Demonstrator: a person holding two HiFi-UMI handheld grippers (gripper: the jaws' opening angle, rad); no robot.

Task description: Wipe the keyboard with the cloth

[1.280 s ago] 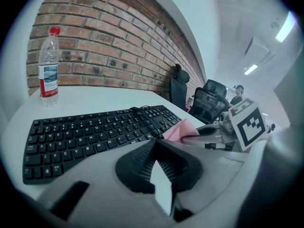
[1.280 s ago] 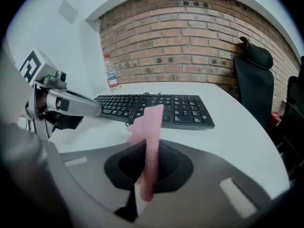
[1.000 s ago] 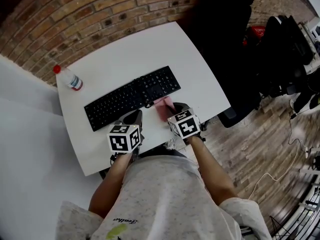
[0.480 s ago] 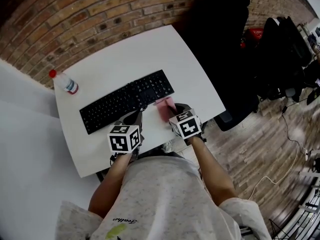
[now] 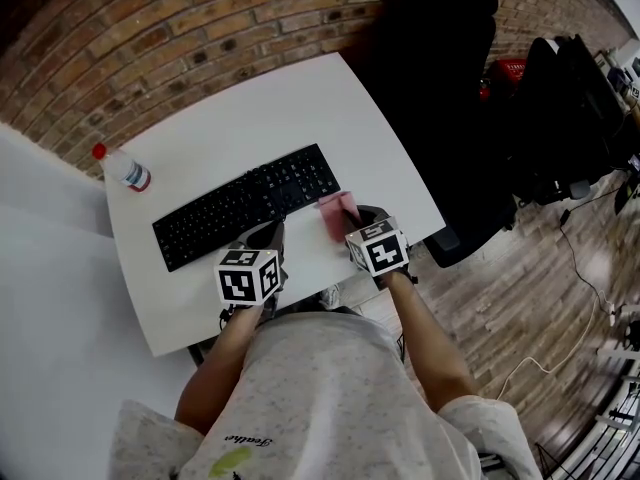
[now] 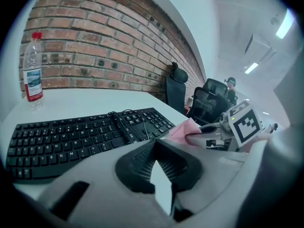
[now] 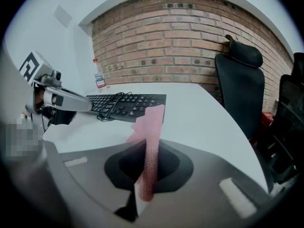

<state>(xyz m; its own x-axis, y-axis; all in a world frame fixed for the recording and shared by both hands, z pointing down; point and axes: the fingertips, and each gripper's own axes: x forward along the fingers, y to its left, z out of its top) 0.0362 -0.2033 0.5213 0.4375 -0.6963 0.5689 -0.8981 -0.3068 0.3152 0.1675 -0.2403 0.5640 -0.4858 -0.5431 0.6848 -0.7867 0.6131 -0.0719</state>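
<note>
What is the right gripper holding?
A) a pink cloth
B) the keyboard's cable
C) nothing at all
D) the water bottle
A: the right gripper is shut on the pink cloth, which sticks up from between its jaws.

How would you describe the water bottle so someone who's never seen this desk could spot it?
Start at the white table beside the brick wall. Past the left end of the black keyboard, near the table's far left corner, stands a clear plastic bottle. It's the only see-through thing there, with a red cap.
</note>
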